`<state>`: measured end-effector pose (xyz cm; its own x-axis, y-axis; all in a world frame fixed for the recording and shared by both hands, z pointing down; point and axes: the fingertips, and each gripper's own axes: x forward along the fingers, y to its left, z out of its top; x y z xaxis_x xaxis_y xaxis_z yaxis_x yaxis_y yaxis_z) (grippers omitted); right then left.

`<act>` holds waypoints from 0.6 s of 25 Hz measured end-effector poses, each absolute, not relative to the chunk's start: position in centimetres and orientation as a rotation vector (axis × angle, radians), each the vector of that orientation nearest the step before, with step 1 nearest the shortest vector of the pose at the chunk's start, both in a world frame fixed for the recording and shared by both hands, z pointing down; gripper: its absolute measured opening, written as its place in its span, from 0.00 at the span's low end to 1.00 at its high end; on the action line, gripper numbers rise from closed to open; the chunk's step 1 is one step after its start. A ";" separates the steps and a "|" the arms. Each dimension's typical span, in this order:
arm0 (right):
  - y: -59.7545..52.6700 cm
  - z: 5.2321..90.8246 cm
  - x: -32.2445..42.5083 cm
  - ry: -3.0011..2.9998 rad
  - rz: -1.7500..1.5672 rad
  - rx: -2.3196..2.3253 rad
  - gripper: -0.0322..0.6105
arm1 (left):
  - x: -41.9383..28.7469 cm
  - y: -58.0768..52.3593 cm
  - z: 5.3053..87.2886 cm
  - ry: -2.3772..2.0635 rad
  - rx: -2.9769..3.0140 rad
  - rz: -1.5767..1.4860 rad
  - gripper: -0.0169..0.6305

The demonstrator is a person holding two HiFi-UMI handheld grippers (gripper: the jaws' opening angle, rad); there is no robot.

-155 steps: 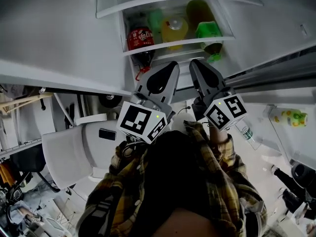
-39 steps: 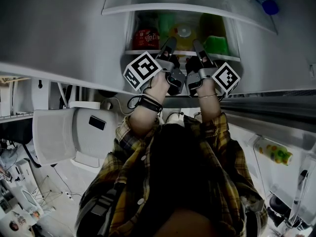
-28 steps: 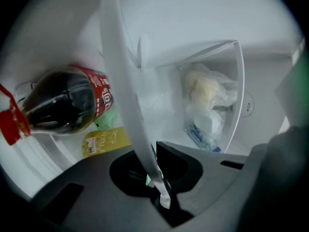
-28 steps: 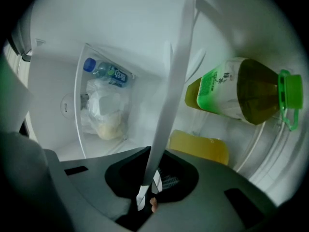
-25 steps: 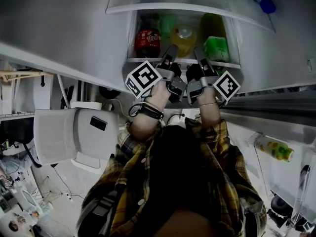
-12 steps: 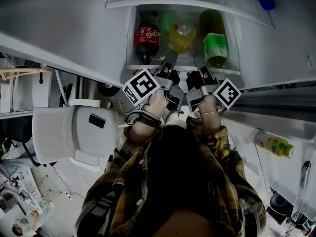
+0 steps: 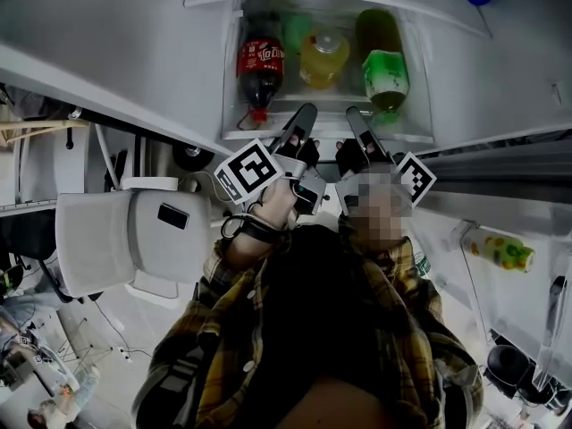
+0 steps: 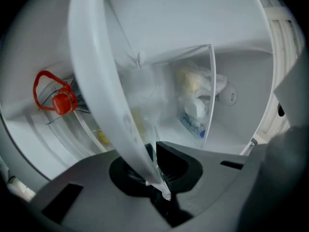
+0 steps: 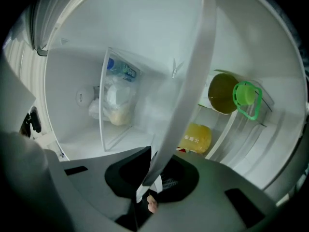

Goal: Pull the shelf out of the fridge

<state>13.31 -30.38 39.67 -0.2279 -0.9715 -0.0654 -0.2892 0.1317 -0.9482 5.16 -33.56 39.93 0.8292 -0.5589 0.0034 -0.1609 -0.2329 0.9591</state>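
The fridge shelf [image 7: 327, 130] is a clear pane with a white front rim, and it sticks out of the fridge. On it lie a red-capped cola bottle [image 7: 259, 63], a yellow bottle [image 7: 322, 56] and a green-capped bottle [image 7: 382, 68]. My left gripper [image 7: 306, 114] is shut on the rim left of centre, and my right gripper [image 7: 354, 116] is shut on it right of centre. In the left gripper view the white rim [image 8: 104, 95] runs down into the left gripper [image 8: 154, 172]. In the right gripper view the rim [image 9: 190, 88] is pinched by the right gripper [image 9: 150, 174].
Deeper in the fridge stands a clear bin [image 8: 195, 105] [image 9: 115, 100] with bagged food. A white chair [image 7: 116, 239] stands to the lower left. A bottle [image 7: 500, 250] sits in the door rack to the right. The person's plaid-sleeved arms fill the middle of the head view.
The shelf has slid out toward the person with both grippers shut on its rim. More of the three bottles shows, and the grippers sit lower in the head view.
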 end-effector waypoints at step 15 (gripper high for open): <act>-27.7 39.2 12.3 1.648 -1.113 -1.249 0.12 | 4.2 -31.0 39.4 -0.518 1.820 -0.395 0.08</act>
